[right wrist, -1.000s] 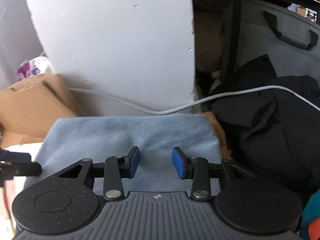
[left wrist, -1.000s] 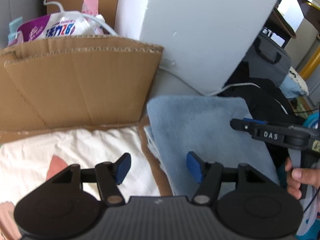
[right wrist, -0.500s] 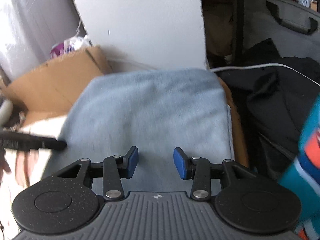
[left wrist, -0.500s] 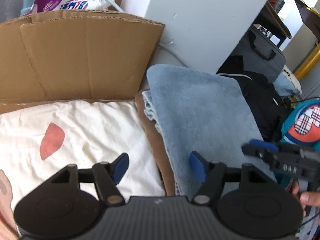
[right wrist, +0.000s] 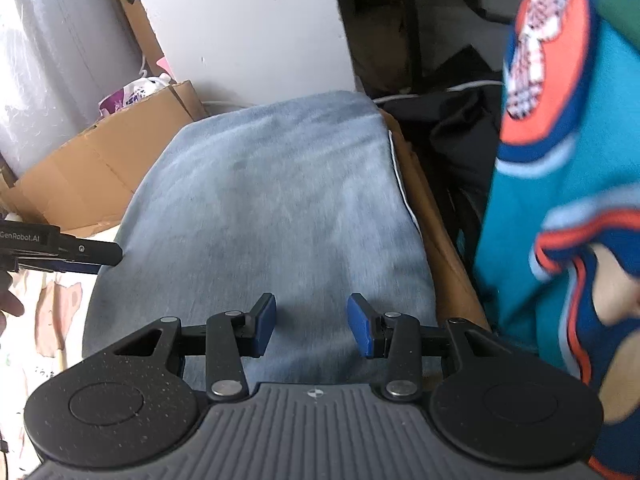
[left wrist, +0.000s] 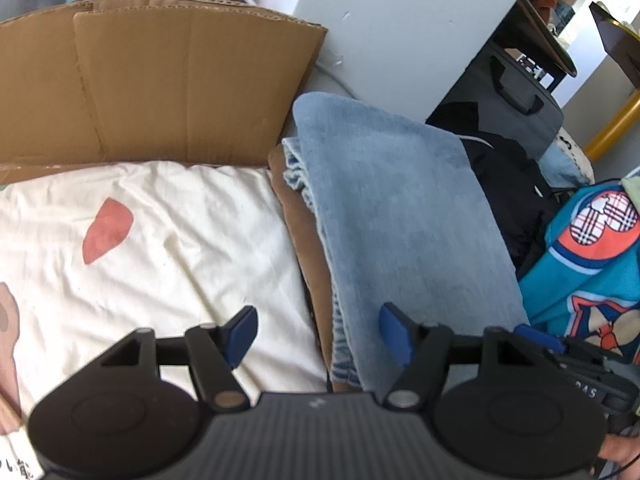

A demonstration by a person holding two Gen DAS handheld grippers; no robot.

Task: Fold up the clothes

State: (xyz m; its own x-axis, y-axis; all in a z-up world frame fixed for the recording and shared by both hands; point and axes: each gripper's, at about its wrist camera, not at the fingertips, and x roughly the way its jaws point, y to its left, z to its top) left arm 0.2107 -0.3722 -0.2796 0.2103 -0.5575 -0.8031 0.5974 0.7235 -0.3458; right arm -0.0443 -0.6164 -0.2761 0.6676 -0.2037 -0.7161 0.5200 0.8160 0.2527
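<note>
Right gripper [right wrist: 311, 326] agape over soft, folded blue denim [right wrist: 276, 208].

From my left camera, the folded towel [left wrist: 404, 216] lies on a cardboard sheet [left wrist: 298, 232], just right of the cream cloth [left wrist: 168, 248]. A cardboard flap [left wrist: 160, 80] stands behind that cloth. Right of the towel I see a dark garment [left wrist: 508, 184], then a printed jersey [left wrist: 592, 256]. A white panel [left wrist: 400, 28] rises behind the towel.

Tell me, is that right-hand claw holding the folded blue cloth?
No, the right gripper hovers open above the folded blue cloth, nothing between its pads.
</note>
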